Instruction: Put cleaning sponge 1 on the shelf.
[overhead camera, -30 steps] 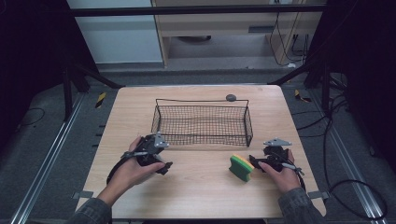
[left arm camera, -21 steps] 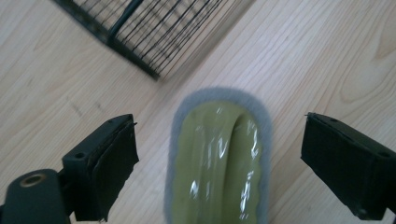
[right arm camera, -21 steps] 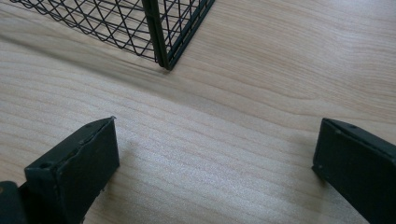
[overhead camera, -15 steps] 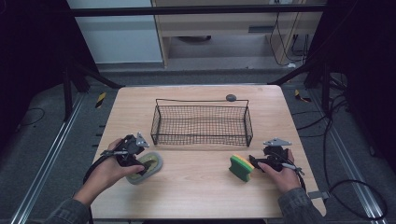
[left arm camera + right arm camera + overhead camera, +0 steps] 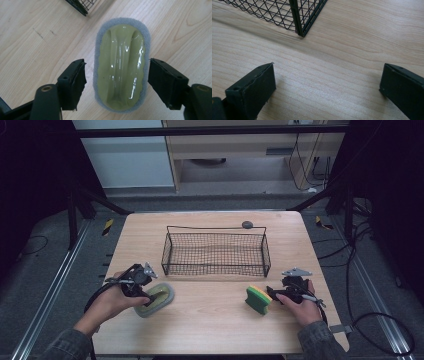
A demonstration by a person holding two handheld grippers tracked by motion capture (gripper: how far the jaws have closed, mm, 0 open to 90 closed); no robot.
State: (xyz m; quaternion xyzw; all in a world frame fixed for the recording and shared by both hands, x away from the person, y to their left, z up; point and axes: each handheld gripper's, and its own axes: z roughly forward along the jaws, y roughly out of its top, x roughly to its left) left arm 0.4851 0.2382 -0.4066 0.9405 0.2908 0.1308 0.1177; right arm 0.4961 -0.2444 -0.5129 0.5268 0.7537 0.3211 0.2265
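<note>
While the left tongs point(image 5: 116, 82) have just been closing around the handled scrubber point(image 5: 121, 65) without touching it, the right tongs point(image 5: 327, 90) stand released over bare tabletop point(image 5: 352, 45).

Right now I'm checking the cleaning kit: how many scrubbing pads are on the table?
2. The oval grey scrubber with the pale green plastic handle lies front left, between the left claw's closing jaws. The green-and-yellow rectangular sponge lies front right, beside the right claw.
</note>
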